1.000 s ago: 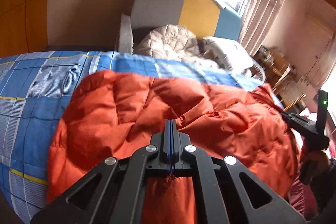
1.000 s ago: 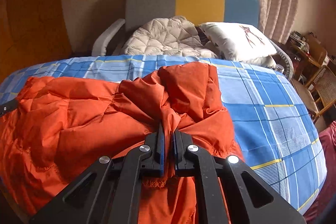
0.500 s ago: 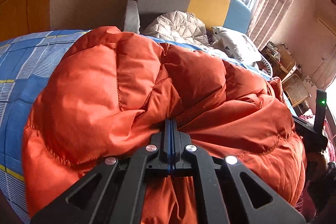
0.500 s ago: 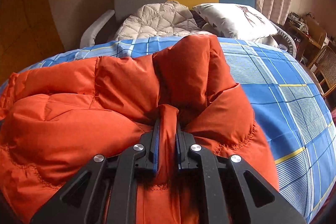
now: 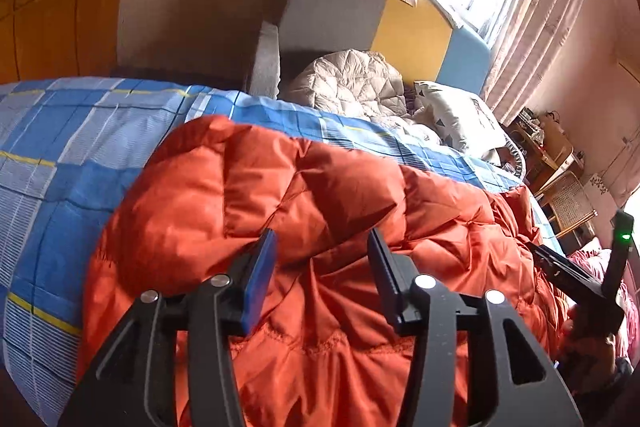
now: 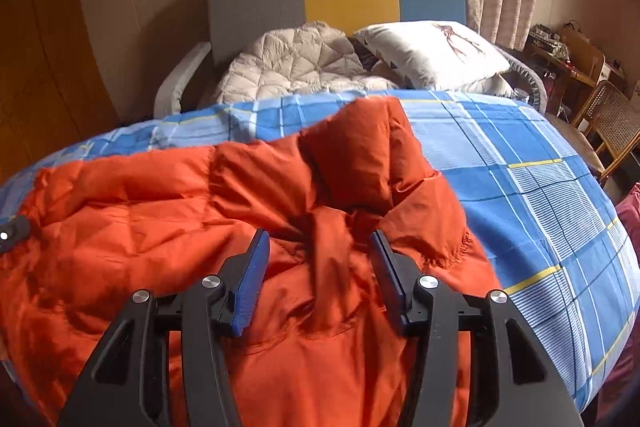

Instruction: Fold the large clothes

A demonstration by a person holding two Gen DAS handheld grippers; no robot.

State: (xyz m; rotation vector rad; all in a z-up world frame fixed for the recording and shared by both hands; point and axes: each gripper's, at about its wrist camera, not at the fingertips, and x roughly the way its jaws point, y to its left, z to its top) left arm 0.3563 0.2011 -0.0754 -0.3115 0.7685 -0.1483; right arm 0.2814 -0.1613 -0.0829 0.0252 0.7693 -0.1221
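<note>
- Orange padded jacket (image 5: 320, 227) lies bunched on the bed, over the blue checked bedspread (image 5: 60, 155), at the near edge; the far half of the bedspread is bare. A grey quilted item (image 6: 296, 63) and a pillow (image 6: 436, 51) sit well apart at the headboard end.
- Left gripper (image 5: 322, 247): jaws opening, blue pads standing apart. Orange fabric lies between and below them, but the pads do not press on it.
- Right gripper (image 6: 320, 247): jaws opening too, pads apart. A raised ridge of cloth stands between them, not pinched.
- Judgement on handling: quilted, puffy shell, so light for its bulk, soft, and springy. A fold is likely to puff up again unless flattened. The outer cloth has a sheen and looks slippery; a shallow pinch could slide off.
- Where to take hold: the stitched hem with the gathered seam (image 6: 452, 259) in the right view, and the matching seam line (image 5: 332, 341) in the left view. Stitching gives a firmer, thinner bite than a padded panel.
- Risk: grabbing one layer only would drag the bundle instead of folding it.
- Which part of the garment each edge belongs to cannot be told from here.
</note>
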